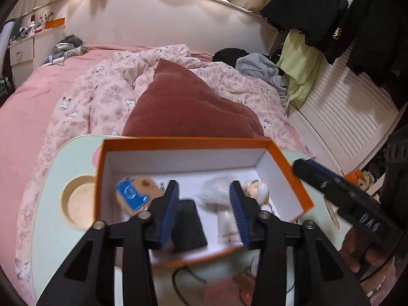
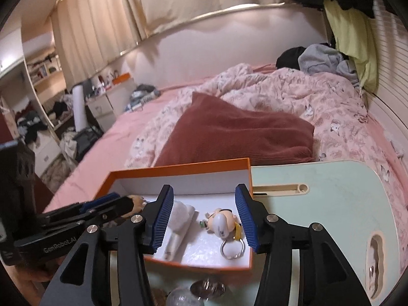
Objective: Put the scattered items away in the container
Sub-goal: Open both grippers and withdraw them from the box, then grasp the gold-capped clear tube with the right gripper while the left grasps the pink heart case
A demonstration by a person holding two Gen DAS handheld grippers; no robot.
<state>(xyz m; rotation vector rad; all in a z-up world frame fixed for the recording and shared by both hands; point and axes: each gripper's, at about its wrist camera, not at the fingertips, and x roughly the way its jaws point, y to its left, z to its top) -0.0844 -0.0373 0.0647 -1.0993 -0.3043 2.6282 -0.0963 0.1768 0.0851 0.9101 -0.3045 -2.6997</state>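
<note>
The orange box [image 1: 193, 142] stands on the pale green lap table [image 1: 51, 229], which lies on the bed with the pink quilt [image 1: 102, 97]. Inside the box, on its white floor, lie several small things. The blue and tan figure [image 1: 135, 193] is at the left end. The black block [image 1: 190, 225] is near the middle, towards the near wall. The white brush [image 2: 178, 225] lies beside it to the right, and the cartoon keychain figure [image 2: 223, 221] with its metal ring [image 2: 233, 248] is at the right end.

The left gripper [image 1: 201, 213] hangs over the near part of the box, pointing down and forward. Its jaws stand apart and nothing is pressed between them; the black block and the white brush show in the gap below, on the box floor.

The right gripper [image 2: 202, 219] is over the right half of the box, also tilted downward. Its jaws stand apart too, with the brush and the keychain figure below the gap, not held. In the left wrist view this gripper comes in from the right, and a hand [image 1: 367, 255] holds its grip.

On the table, just near the box wall, some small round metal things [image 2: 206, 288] lie, blurred.
</note>
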